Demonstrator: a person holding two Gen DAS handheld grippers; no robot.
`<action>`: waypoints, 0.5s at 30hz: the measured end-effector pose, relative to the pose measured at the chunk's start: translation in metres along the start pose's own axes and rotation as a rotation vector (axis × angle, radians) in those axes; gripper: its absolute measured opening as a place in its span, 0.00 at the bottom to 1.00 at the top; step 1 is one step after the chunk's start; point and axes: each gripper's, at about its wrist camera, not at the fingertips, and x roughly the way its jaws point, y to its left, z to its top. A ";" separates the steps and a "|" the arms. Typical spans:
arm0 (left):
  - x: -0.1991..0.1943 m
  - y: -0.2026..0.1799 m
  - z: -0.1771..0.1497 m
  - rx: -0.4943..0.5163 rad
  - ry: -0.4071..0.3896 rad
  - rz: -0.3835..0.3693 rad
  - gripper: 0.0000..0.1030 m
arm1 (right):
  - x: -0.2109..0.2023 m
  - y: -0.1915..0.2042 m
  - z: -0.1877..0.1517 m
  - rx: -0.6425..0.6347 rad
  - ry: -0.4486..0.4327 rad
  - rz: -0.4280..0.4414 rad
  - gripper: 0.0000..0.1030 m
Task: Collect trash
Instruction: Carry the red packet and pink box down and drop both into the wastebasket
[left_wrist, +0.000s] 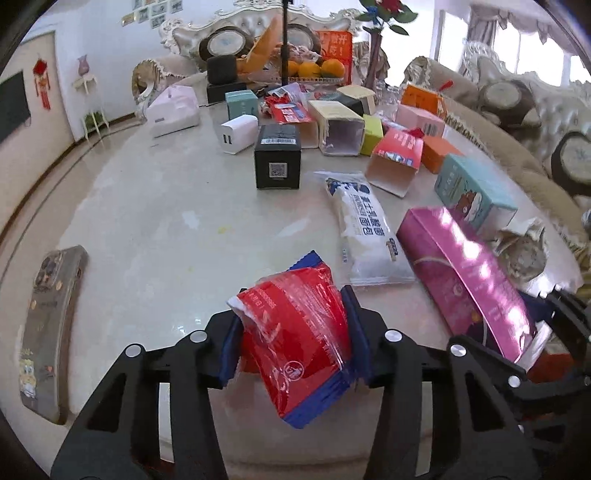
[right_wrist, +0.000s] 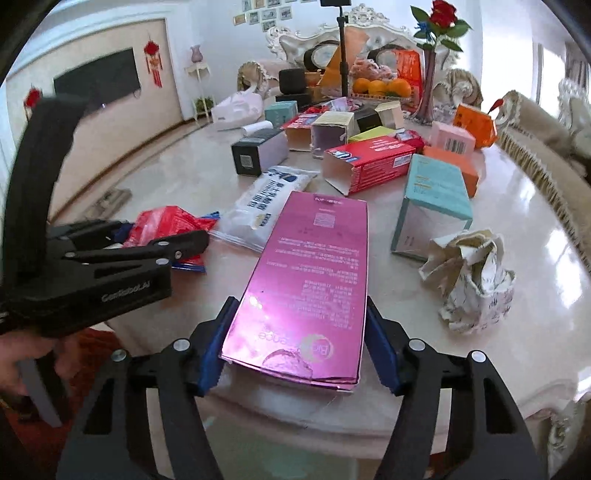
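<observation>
Left wrist view: left gripper (left_wrist: 295, 339) jaws clamping red wrapper (left_wrist: 295, 332), holding it above near edge of tabletop (left_wrist: 147, 229); phone (left_wrist: 48, 332) lying far left.

Right wrist view: right gripper (right_wrist: 295, 354) jaws squeezing near end of pink box (right_wrist: 306, 280), box stretching over tabletop; crumpled paper (right_wrist: 469, 273) sitting right.

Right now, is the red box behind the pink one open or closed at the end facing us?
Open. The red box lies on its side, and its near end shows a bare white interior with no flap across it.
</observation>
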 end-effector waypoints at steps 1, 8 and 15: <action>-0.004 0.004 0.000 -0.020 -0.005 -0.012 0.46 | -0.005 -0.004 0.000 0.031 -0.003 0.041 0.60; -0.059 0.018 -0.006 -0.097 -0.079 -0.134 0.45 | -0.051 -0.031 -0.002 0.239 -0.048 0.329 0.60; -0.111 -0.026 -0.087 0.075 0.063 -0.325 0.45 | -0.113 -0.028 -0.071 0.244 0.137 0.443 0.60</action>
